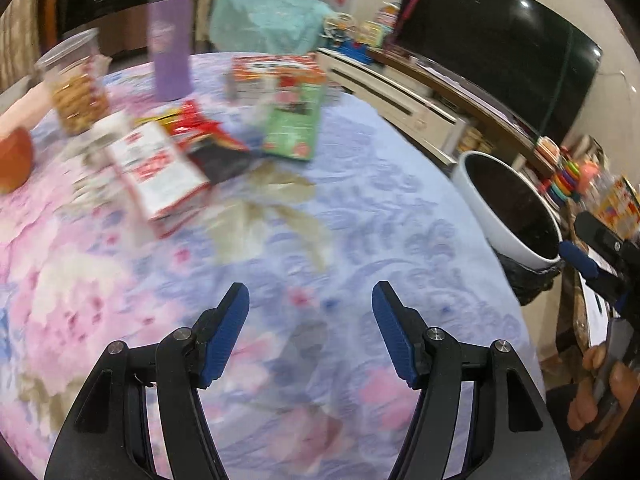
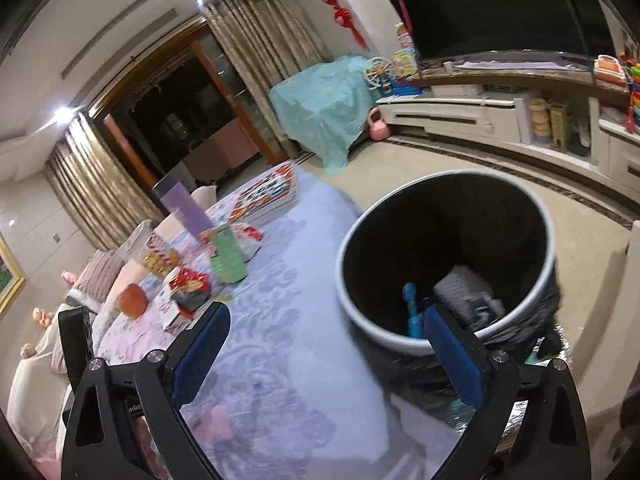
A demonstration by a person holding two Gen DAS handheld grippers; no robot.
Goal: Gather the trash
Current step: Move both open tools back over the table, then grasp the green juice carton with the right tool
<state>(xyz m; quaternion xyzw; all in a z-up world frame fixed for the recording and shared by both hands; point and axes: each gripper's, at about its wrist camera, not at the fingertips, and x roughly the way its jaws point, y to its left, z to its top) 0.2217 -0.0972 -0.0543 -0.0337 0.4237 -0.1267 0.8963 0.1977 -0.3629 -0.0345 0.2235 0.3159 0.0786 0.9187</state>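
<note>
Beside the bin [image 2: 444, 344], table [image 1: 360, 208] clutter: 1 purple cup [image 1: 170, 40], cookie jar [image 1: 76, 84].

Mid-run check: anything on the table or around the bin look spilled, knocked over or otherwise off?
Yes. A red and white carton lies flat among loose wrappers at the far side of the table, with a green packet beside it. That clutter is uncollected. The bin stands upright beside the table, with trash inside. No spill is visible.

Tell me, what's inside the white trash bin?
Inside the white trash bin, lined with a black bag, lie a blue stick-like thing and a crumpled white wrapper. The right gripper's finger hides part of the bottom; anything underneath can't be seen.
</note>
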